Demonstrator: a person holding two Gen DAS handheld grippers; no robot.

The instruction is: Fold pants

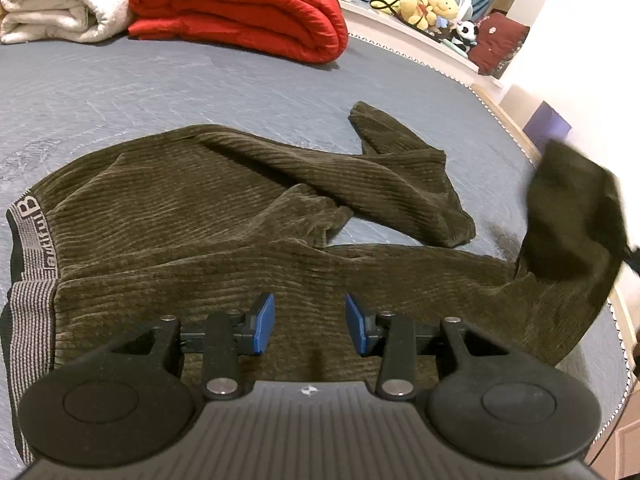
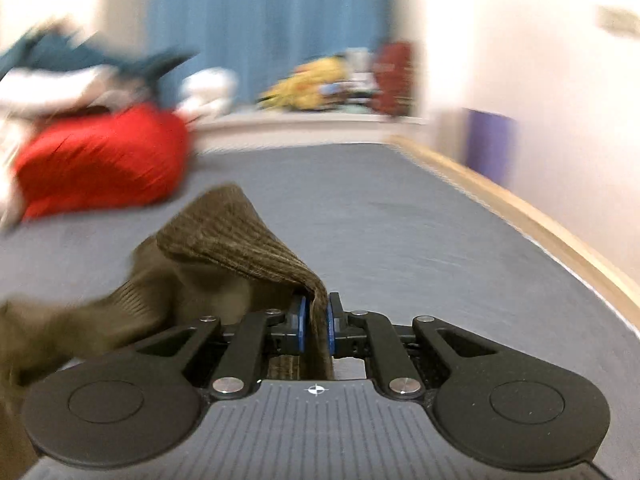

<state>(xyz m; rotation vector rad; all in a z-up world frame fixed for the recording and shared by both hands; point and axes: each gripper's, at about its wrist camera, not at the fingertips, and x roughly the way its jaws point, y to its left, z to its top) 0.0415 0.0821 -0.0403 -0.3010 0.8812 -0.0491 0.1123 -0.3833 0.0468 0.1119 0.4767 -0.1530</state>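
Olive-brown corduroy pants (image 1: 224, 216) lie crumpled on the grey-blue bed cover (image 1: 160, 88), waistband (image 1: 30, 280) at the left with grey lettering. One leg is bunched toward the middle; the other runs right, its end (image 1: 576, 220) lifted and blurred. My left gripper (image 1: 310, 324) is open, hovering over the pants' near leg with nothing between its blue pads. My right gripper (image 2: 316, 326) is shut on the pant leg's hem (image 2: 228, 236) and holds it above the bed; that view is motion-blurred.
A folded red quilt (image 1: 240, 8) and a rolled white blanket (image 1: 56, 8) lie at the bed's far side. Stuffed toys (image 1: 428, 8) sit on a ledge before a blue curtain. The bed's wooden edge (image 2: 520, 216) runs along the right near a white wall.
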